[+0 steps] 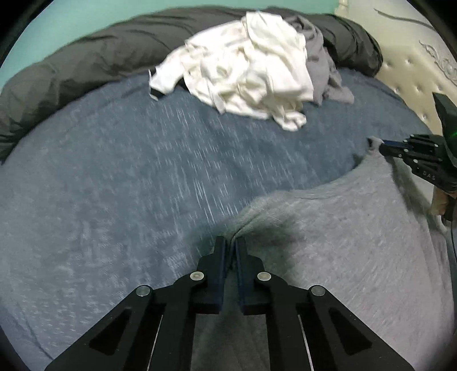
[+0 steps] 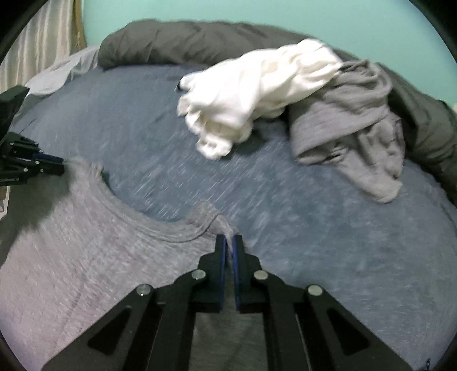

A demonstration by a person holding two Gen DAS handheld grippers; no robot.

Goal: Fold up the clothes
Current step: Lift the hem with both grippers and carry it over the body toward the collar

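A blue bedspread (image 1: 120,177) covers most of both views, with a dark grey duvet (image 1: 85,54) bunched along its far edge against a teal wall (image 2: 228,11) and a cream tufted headboard (image 1: 411,71) off to one side; on the far part of the bed lie a crumpled white garment (image 1: 251,74) and, touching it, a crumpled grey one (image 2: 354,125), both well apart from the work; nearer, the grey T-shirt (image 2: 85,242) lies spread on the bedspread with its curved neckline (image 2: 171,235) facing the pile, its body running back under and behind both tools; the left gripper (image 1: 230,242) is clamped on a fold of shirt at one end of the neckline, its jaws all but meeting with cloth pinched between them; the right gripper (image 2: 228,241) bites the cloth at the other end likewise, close beside the collar rib; so the line between the two grips runs across the shoulders, each hand about equally near its own corner, and the shirt's long axis lies at right angles to that line, toward the person; judging from this, the coming move probably depends on both grips travelling together along that long axis, lest the shoulder line skew.
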